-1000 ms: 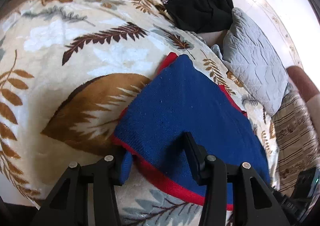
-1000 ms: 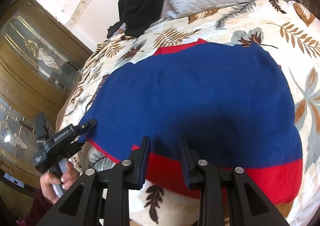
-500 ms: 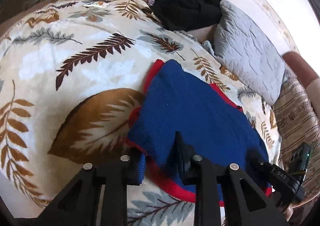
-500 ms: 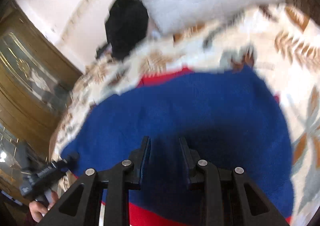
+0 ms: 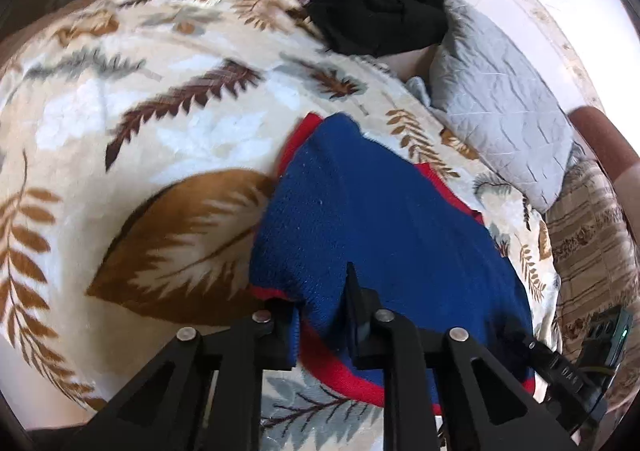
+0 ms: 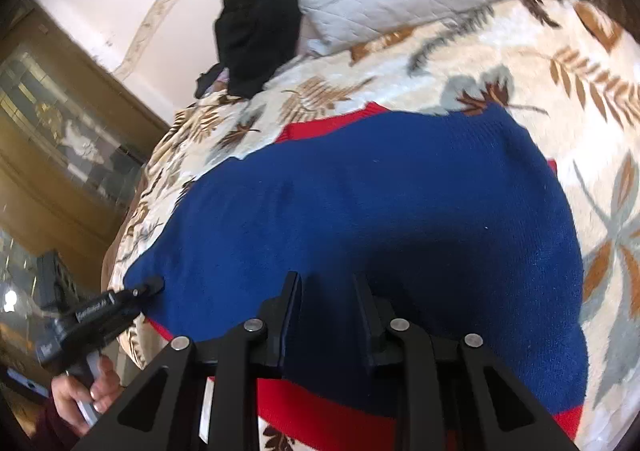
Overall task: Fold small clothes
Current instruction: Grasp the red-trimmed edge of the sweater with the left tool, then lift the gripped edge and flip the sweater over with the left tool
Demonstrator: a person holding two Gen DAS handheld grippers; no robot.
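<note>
Across the bed lies a plush fleece blanket (image 5: pixel 132 123), cream with printed brown and grey fern leaves, its pile soft and slightly matted. On it rests a blue knitted sweater (image 6: pixel 380 211) with a fine ribbed weave and red trim along hem and edges; its near hem is doubled over, so a red band shows beneath the blue layer. A quilted grey pillow (image 5: pixel 500 103) with stitched diamond seams sits at the head of the bed, and a heap of limp black clothing (image 5: pixel 376 7) lies beside it, touching its corner. Behind runs a pale pink wall, with a wooden cabinet with patterned glass (image 6: pixel 60 139) to one side.

The left claw (image 5: pixel 320 315) has its black fingers closed on the sweater's near corner, knit bunched between them. The right claw (image 6: pixel 326 315) is likewise clamped on a fold of the blue fabric along the near hem, fingers narrowly parted by the cloth.
</note>
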